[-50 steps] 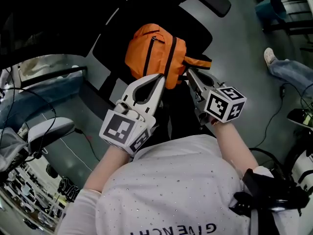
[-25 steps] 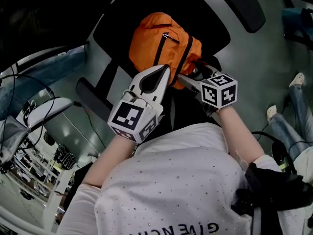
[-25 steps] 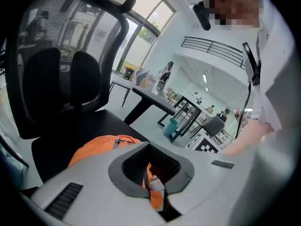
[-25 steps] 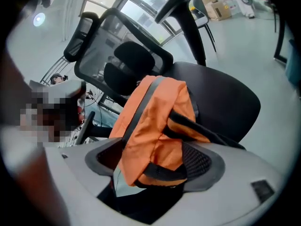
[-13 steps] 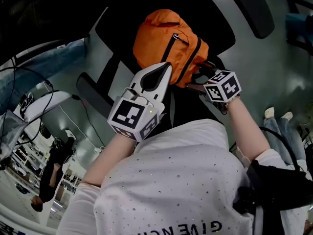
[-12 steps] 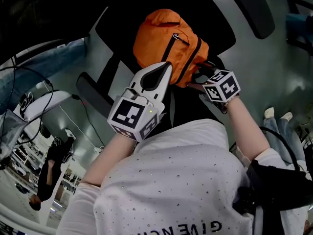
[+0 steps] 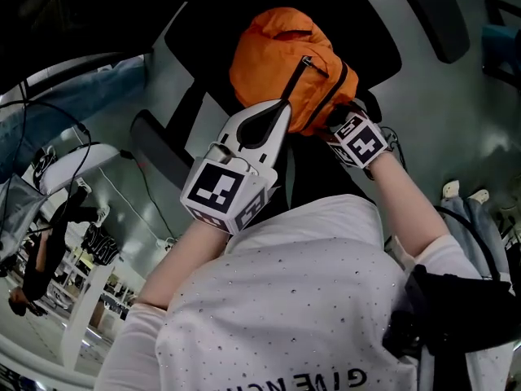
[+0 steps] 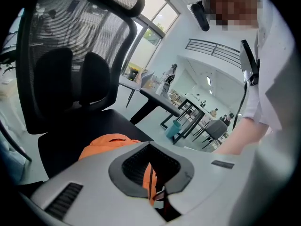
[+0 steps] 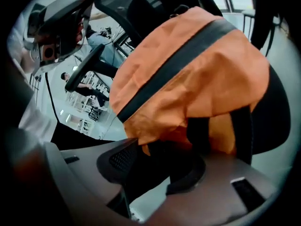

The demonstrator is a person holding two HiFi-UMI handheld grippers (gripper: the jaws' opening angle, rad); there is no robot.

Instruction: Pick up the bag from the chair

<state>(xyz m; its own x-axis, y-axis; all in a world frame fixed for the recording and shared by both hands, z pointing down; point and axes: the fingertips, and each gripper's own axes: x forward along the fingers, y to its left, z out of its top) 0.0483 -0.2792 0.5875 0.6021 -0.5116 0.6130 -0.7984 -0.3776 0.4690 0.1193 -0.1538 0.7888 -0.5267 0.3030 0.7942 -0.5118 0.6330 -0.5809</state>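
Now, with the bag [image 7: 281, 55] on the chair [image 7: 370, 35] seat at twelve o'clock, the left claw [image 7: 281, 111] closed tight against its six o'clock edge and the right claw [image 9: 160, 161] just closing halfway onto fabric at five o'clock, best firm that bite before lifting both together.

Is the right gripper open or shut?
Shut on the bag: the right gripper has just been closing its jaws, and orange fabric sits pinched between them.
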